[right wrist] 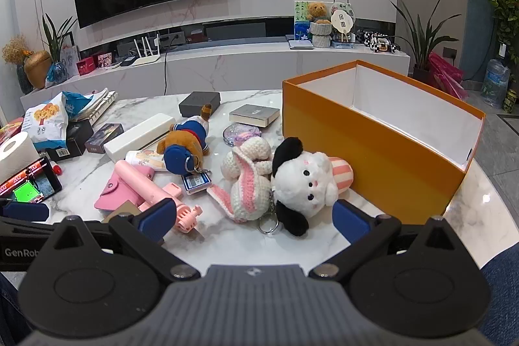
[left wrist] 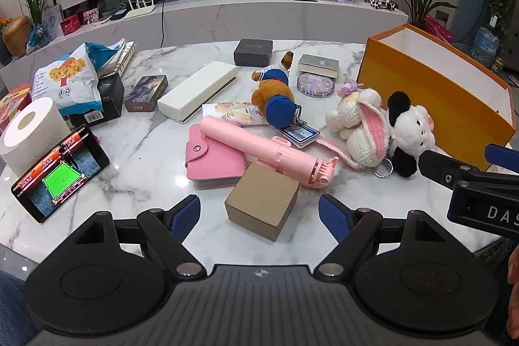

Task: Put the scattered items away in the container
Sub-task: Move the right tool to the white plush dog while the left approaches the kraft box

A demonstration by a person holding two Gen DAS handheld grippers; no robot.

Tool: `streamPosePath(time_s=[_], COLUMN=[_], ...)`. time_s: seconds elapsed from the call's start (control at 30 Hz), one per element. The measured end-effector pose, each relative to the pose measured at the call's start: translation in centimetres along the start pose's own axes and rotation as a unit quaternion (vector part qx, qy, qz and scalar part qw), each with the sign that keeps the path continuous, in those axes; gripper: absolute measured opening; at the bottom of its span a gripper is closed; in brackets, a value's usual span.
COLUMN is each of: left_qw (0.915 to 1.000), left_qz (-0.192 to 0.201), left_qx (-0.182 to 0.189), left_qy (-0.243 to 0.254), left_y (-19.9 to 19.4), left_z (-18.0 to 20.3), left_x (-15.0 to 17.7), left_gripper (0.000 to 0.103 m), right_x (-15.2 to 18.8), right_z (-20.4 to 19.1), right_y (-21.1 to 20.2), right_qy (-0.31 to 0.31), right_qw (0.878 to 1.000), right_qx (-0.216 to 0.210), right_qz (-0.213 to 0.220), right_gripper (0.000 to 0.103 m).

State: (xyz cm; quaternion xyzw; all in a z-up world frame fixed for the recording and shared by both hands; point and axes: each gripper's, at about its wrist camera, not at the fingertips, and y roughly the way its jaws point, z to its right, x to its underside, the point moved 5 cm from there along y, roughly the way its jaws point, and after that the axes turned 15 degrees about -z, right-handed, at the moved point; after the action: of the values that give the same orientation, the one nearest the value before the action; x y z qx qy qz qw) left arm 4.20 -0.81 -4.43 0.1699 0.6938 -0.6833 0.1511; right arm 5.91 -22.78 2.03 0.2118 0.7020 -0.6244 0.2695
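Hovering low over the near edge of the marble-patterned worktop [left wrist: 155, 158], the left gripper [left wrist: 259, 218] has its jaws spread wide and grips nothing. A plain brown cardboard cube [left wrist: 262, 200] sits between its blue pads, apart from both.

Right gripper [right wrist: 254, 221]: jaws likewise spread wide, nothing held. At its 12 o'clock lies a fluffy black-and-white dog plush [right wrist: 303, 187] with a key ring, not touched by either pad.

Container: orange box [right wrist: 382, 158], rectangular, rigid card, white lining, open top. It stands at 2 o'clock in the right wrist view. The visible inner walls show nothing inside; the floor is mostly hidden.

Scattered items on the worktop:
- Crocheted white-and-pink rabbit [right wrist: 248, 180], knitted texture, touching the dog plush at its 9 o'clock.
- Brown bear plush in blue sailor clothes [left wrist: 275, 93], lying on its side, at 11 o'clock from the rabbit.
- Smooth pink plastic selfie stick [left wrist: 259, 151] lying across a pink snap wallet [left wrist: 211, 159], at 12 o'clock from the cube.
- Long white rounded case [left wrist: 199, 89], dark grey square box [left wrist: 253, 52], thin book [left wrist: 318, 65] and round glittery compact [left wrist: 315, 85] toward the far side.
- Phone [left wrist: 61, 172] with a lit screen, leaning by a toilet paper roll [left wrist: 30, 132], at 9 o'clock; a crinkled snack bag [left wrist: 69, 80] behind them.
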Motion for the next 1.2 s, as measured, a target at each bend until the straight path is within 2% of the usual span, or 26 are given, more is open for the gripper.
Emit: streamPosePath(time_s=[0.63,1.2], left_qw=[0.9999,0.9992], left_qz=[-0.01,-0.03], left_qx=[0.006,0.023], left_qy=[-0.004,-0.007], left_y=[0.9,3.9], left_z=[-0.3,-1.1], left_x=[0.4,0.3], left_gripper=[0.095,0.095], right_x=[0.1,0.1], right_z=[-0.2,-0.2], right_y=[0.4,1.7], right_qy=[-0.003,-0.015], right_qw=[1.0,0.999], right_qx=[0.002,0.019], right_qz=[-0.005,-0.021], right_gripper=[0.103,0.103])
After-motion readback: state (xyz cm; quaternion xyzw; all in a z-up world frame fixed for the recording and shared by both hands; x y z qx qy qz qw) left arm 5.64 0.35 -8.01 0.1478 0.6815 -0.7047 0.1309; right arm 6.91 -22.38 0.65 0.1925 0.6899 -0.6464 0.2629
